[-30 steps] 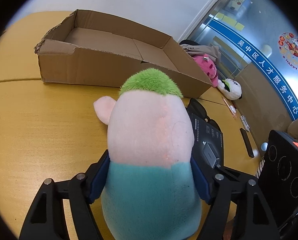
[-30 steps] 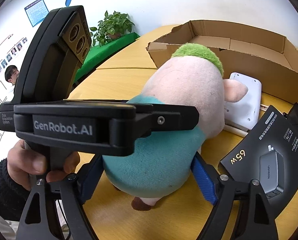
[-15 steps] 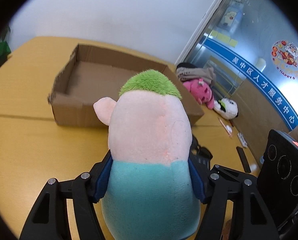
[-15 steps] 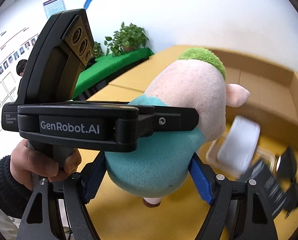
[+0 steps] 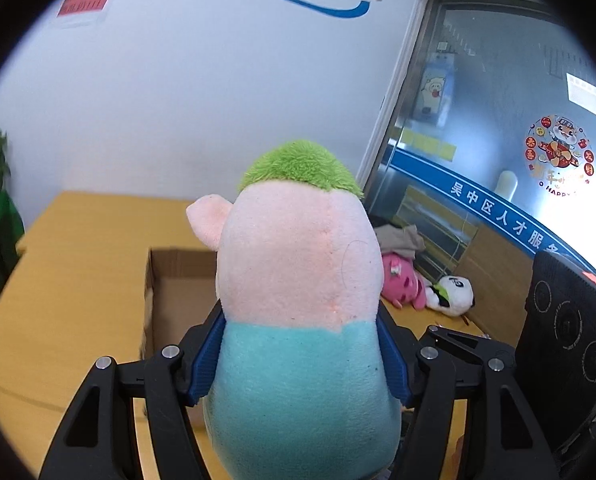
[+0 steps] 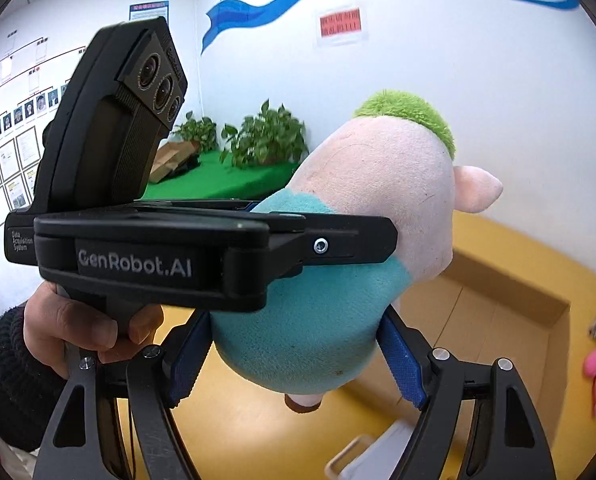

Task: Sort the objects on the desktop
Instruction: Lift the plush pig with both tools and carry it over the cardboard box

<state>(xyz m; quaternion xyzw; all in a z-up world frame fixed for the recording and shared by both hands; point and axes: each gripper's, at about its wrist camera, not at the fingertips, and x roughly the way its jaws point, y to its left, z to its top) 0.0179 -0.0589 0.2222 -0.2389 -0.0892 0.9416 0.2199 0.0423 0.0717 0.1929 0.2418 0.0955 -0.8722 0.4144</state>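
Where the blue pads (image 5: 205,354) of the left gripper (image 5: 298,356) press in, a plush pig (image 5: 298,280) is clamped at its teal midsection; the right gripper (image 6: 293,354) grasps the same teal body crosswise, both pairs of pads dented into fabric. Pig: pale pink head, green tuft on top, one small pink ear, clear of the surface. Beyond the fingers, an open cardboard box (image 5: 177,280) on a yellow-wood table (image 5: 77,260). Farther right, a pink plush (image 5: 402,284) and a panda plush (image 5: 452,292). White wall, glass partition, potted plants (image 6: 265,140).
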